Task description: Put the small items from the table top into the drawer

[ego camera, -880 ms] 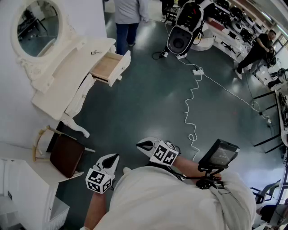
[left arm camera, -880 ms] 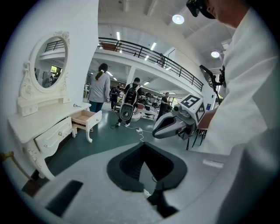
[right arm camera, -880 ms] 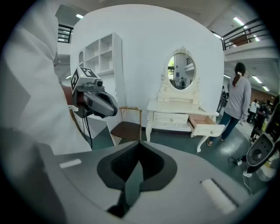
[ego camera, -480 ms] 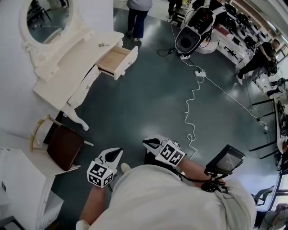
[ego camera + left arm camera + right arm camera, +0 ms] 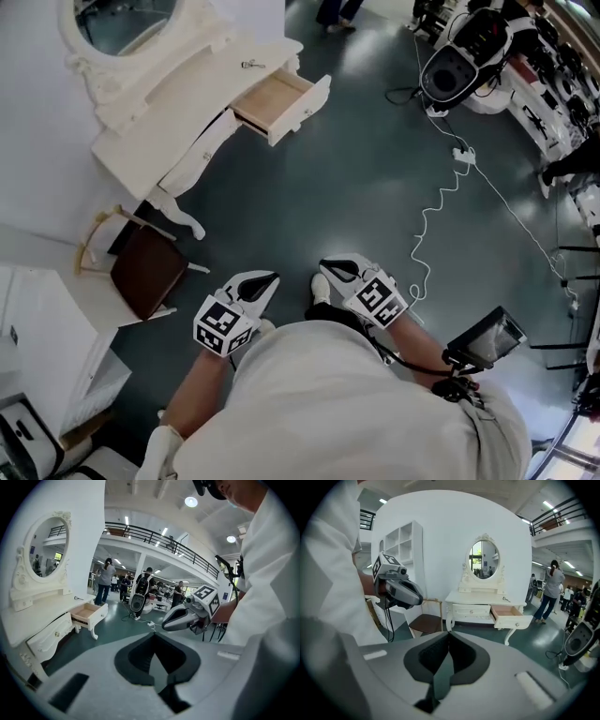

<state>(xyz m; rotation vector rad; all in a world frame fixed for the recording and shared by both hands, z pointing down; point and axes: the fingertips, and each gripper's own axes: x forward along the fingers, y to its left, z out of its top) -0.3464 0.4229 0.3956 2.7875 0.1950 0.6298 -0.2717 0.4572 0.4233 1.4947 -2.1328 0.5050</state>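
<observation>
Two tools show at the bottom middle of the head view, held side by side and apart over the dark floor. The left tool (image 5: 269, 278) has its jaws pressed together with nothing between them, as its own view shows (image 5: 153, 635). The right tool (image 5: 324, 268) also has its jaws together and holds nothing (image 5: 449, 633).

One white desk (image 5: 178, 112) stands at the upper left of the head view, well apart from both tools. One drawer (image 5: 281, 98) is pulled out at its right end, and its wooden inside looks bare. One small metal item (image 5: 251, 65) lies on the desk top just behind that drawer; it is too small to tell what kind. It also shows in the right gripper view (image 5: 506, 599). One oval mirror (image 5: 131, 14) rises at the back of the desk.

One brown-seated chair (image 5: 145, 267) stands at the left, between the desk and the tools. One white cable (image 5: 436, 211) snakes across the floor at the right.
</observation>
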